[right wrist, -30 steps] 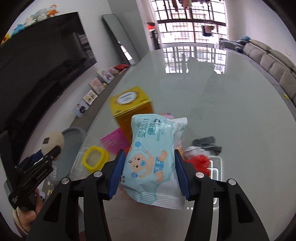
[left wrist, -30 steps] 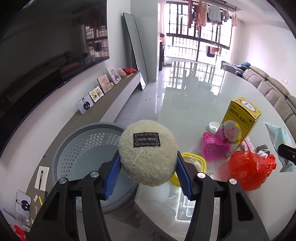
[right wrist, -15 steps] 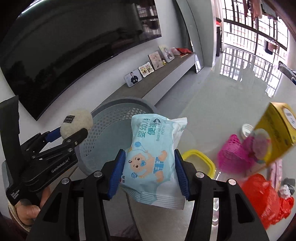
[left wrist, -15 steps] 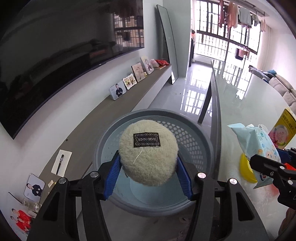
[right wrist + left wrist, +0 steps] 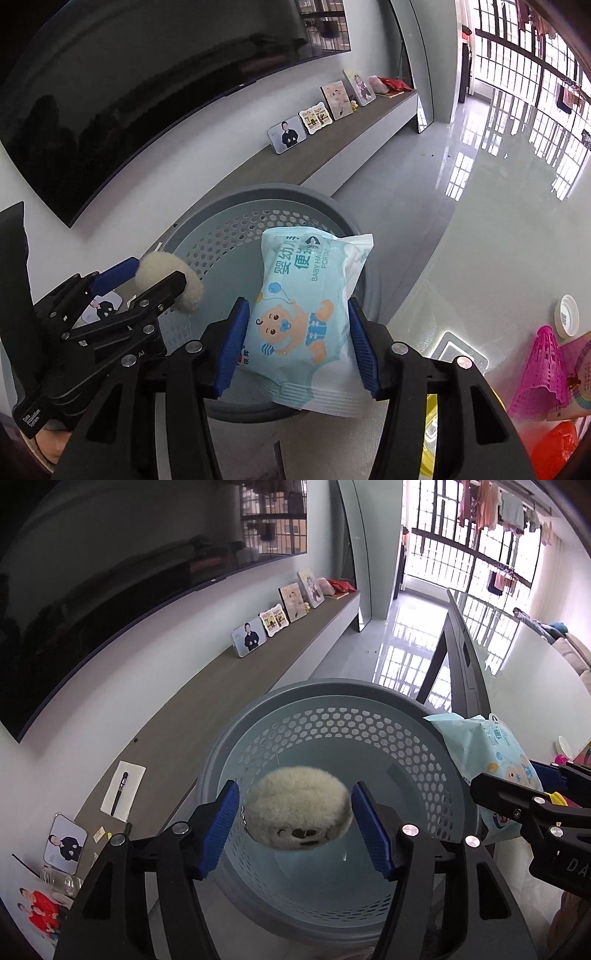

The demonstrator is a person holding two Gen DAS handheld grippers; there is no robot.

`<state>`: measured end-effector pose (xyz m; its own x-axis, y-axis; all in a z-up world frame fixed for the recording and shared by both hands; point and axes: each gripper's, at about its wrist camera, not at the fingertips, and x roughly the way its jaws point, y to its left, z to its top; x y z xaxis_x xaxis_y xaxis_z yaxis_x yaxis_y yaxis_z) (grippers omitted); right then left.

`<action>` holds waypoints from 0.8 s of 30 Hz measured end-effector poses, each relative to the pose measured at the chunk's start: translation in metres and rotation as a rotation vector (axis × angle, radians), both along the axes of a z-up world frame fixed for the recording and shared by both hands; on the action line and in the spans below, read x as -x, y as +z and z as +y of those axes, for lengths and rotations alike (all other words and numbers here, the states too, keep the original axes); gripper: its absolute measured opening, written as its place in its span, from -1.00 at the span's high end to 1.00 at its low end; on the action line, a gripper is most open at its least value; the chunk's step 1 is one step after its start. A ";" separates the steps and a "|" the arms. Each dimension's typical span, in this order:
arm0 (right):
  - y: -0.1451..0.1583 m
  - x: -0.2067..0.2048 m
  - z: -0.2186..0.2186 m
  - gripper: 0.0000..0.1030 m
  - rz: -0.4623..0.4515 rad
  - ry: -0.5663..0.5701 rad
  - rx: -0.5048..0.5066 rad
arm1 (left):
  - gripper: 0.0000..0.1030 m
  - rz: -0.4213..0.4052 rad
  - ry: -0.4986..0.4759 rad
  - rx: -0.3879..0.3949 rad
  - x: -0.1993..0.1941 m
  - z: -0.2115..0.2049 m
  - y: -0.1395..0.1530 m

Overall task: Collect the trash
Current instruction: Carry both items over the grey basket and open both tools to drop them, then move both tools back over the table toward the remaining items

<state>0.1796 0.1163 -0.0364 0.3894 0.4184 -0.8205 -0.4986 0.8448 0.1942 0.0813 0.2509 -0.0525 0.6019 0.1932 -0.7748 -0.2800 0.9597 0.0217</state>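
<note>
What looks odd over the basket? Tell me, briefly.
The fluffy cream puff sits tipped over, label side turned down, between the left gripper's pads, with a gap on each side. The jaws have just been opening, so it seems to be dropping loose into the grey basket. Nothing else stands out.

I'm looking into a home living room: a wall-mounted television point(image 5: 110, 590) on the left, framed family photos point(image 5: 314, 114) along a low shelf point(image 5: 258, 672), laundry point(image 5: 491, 506) hanging far off at the barred window.
</note>
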 end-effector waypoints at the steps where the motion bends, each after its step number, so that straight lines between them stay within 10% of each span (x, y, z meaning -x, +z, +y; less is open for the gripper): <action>1: 0.000 -0.001 0.001 -0.25 -0.005 0.000 0.002 | -0.39 -0.001 0.007 0.000 -0.001 0.001 -0.001; 24: 0.004 0.016 -0.008 -0.30 -0.060 -0.038 0.005 | -0.82 -0.044 0.063 -0.013 0.020 0.005 0.014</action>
<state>0.1635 0.1079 -0.0324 0.4533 0.3987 -0.7972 -0.4767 0.8642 0.1611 0.0610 0.2560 -0.0384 0.6214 0.2415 -0.7454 -0.3405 0.9400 0.0207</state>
